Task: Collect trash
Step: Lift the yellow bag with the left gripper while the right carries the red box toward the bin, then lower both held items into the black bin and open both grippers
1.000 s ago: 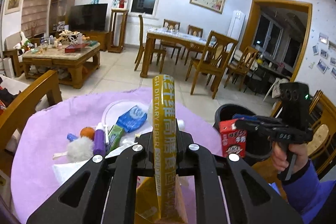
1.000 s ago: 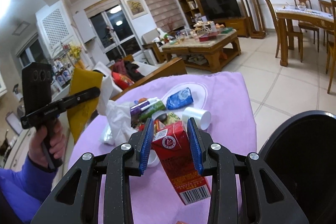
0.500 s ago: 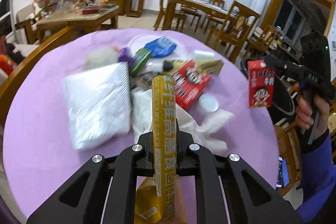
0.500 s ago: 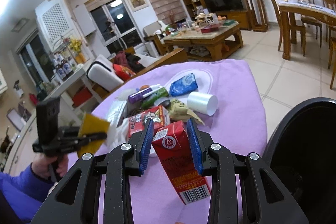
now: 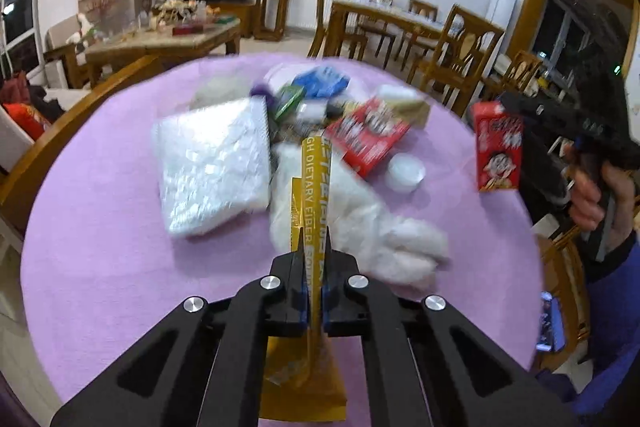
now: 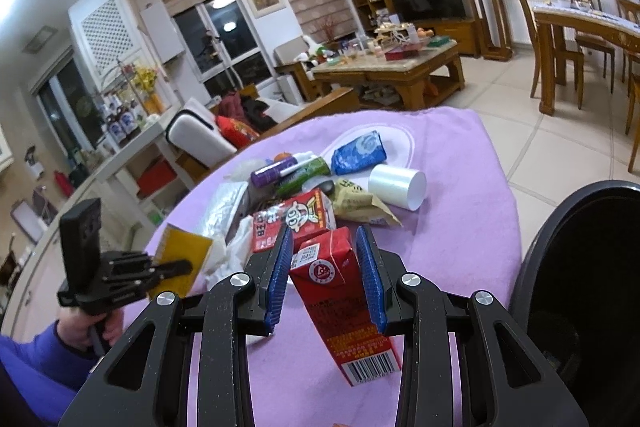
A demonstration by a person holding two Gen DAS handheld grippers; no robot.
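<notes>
My left gripper (image 5: 313,239) is shut on a flat yellow drink-mix packet (image 5: 316,195), held above the purple table (image 5: 100,187). The packet also shows in the right wrist view (image 6: 180,259). My right gripper (image 6: 323,247) is shut on a red milk carton (image 6: 340,299), held above the table's right edge; it also shows in the left wrist view (image 5: 498,147). A pile of trash lies mid-table: a second red carton (image 6: 296,219), a white cup (image 6: 396,185), a blue pouch (image 6: 360,153), crumpled tissue (image 5: 360,227) and a silver bag (image 5: 212,163).
A black trash bin (image 6: 580,267) stands right of the table, close to my right gripper. A wooden chair back (image 5: 60,131) borders the table's left side. Dining chairs (image 5: 460,55) and a coffee table (image 6: 400,71) stand farther off.
My left gripper dropped lower and tilted down toward the trash pile with the packet. My right gripper barely moved with the carton.
</notes>
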